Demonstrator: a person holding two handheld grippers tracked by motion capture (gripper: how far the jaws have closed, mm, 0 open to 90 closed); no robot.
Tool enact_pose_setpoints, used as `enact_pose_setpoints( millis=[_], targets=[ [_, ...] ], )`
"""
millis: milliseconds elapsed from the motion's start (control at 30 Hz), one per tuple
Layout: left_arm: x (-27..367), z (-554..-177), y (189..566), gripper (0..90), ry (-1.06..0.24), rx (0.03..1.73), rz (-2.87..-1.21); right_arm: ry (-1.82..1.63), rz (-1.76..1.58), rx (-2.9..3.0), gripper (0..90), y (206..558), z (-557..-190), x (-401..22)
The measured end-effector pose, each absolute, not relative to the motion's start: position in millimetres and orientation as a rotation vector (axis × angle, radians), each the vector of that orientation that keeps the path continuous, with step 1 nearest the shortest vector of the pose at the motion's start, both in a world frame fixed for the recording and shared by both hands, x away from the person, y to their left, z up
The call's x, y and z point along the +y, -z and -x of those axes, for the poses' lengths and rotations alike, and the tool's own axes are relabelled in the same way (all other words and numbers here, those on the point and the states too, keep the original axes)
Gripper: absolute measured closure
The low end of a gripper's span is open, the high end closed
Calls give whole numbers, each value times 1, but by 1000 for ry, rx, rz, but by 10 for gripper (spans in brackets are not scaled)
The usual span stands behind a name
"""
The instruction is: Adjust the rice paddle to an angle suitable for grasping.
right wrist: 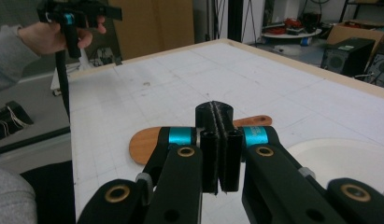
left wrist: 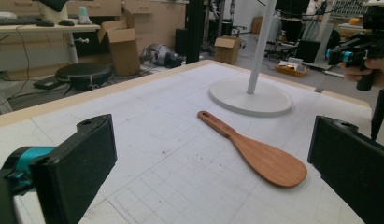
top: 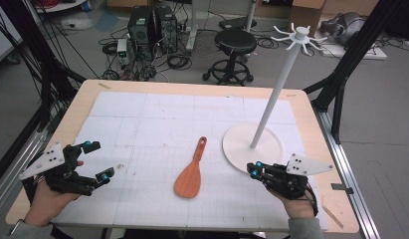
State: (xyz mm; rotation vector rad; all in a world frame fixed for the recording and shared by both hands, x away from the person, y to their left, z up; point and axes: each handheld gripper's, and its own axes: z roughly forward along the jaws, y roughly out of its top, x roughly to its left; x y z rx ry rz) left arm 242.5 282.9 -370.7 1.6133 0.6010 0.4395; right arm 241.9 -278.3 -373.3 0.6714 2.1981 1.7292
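The wooden spatula [top: 191, 173] lies flat on the white grid mat [top: 142, 124], just below the middle of the high view, blade toward the bottom edge and the handle with its hanging hole pointing up. Nothing touches it. Right of it, near but apart, I see the white stand [top: 252, 144] with its round base and a slanted pole rising to a ring of hooks in the upper right of the frame.

My left gripper [top: 95, 162] sits at the lower left with its jaws spread wide and nothing between them. My right gripper [top: 253, 168] is at the lower right, at the lower edge of the stand's base, jaws pressed together on nothing.

I judge the work barely begun: the spatula is not yet picked up, and if it is meant for a hook, the grasp, lift and hanging are all left.

The left gripper view shows the spatula [left wrist: 255, 151] low across the table between its two black pads, hole clearly visible, with the right gripper [left wrist: 341, 56] in the upper right corner. The right gripper view shows its own pads [right wrist: 217, 158] meeting flush, something the high view leaves small and unclear, and the spatula [right wrist: 147, 142] partly hidden behind them.
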Motion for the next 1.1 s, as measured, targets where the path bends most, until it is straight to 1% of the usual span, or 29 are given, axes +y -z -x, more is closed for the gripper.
enact_pose_setpoints(
  millis=[400,1100],
  targets=[
    [282,-243,373,17,-437,610,-1622,-1663,-632,2241,898,372,-249,-255],
    [282,-244,377,17,-410,614,-1629,-1614,-614,2271,897,377,-280,-214]
  ],
)
